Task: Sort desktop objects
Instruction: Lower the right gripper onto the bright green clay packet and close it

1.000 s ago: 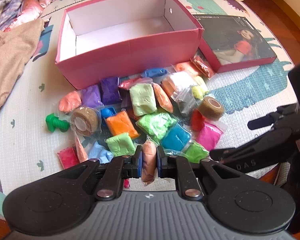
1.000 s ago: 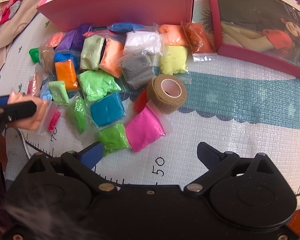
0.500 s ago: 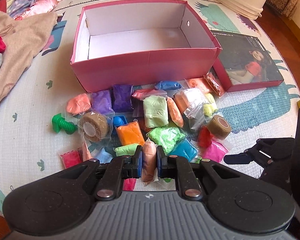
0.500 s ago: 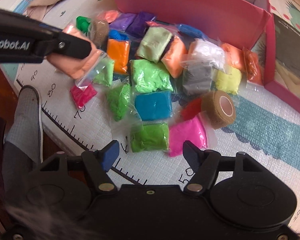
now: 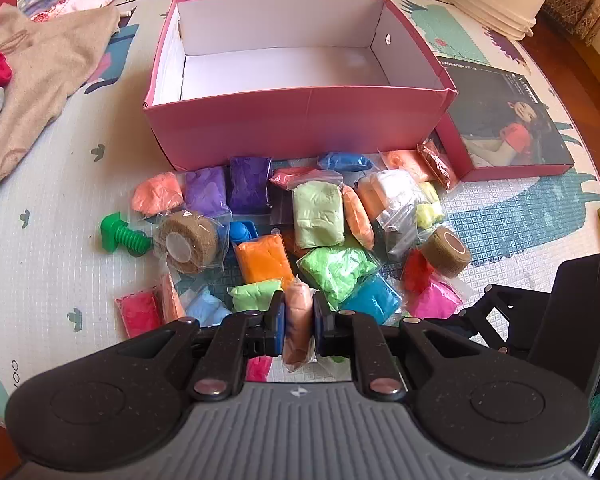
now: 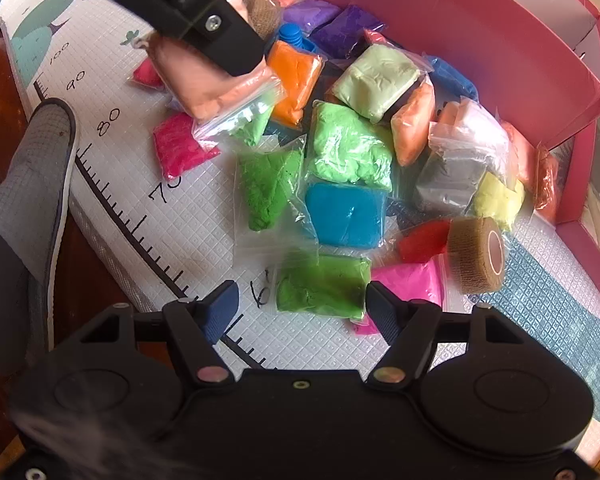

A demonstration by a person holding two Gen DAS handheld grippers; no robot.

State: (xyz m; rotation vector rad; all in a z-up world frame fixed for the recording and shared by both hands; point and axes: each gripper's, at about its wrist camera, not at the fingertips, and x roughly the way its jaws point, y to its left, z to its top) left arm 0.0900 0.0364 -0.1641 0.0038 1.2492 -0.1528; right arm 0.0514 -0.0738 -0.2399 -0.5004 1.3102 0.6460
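My left gripper [image 5: 298, 316] is shut on a peach clay bag [image 5: 297, 322] and holds it above the pile; the bag also shows in the right wrist view [image 6: 204, 80]. Several coloured clay bags lie on the mat in front of an open pink box [image 5: 300, 120], which is empty inside. My right gripper [image 6: 302, 310] is open, low over a dark green clay bag [image 6: 324, 286], with one finger on each side of it. A brown tape roll [image 6: 478, 254] lies to its right.
The box lid [image 5: 508, 120] with a picture lies right of the box. A green plastic bolt [image 5: 124, 234] and a wrapped brown roll [image 5: 188, 240] lie at the pile's left. Cloth [image 5: 28, 76] lies at the far left. A grey shoe [image 6: 32, 184] rests at the mat's edge.
My left gripper has risen and moved toward the box with the peach bag. My right gripper has moved left and down over the dark green bag.
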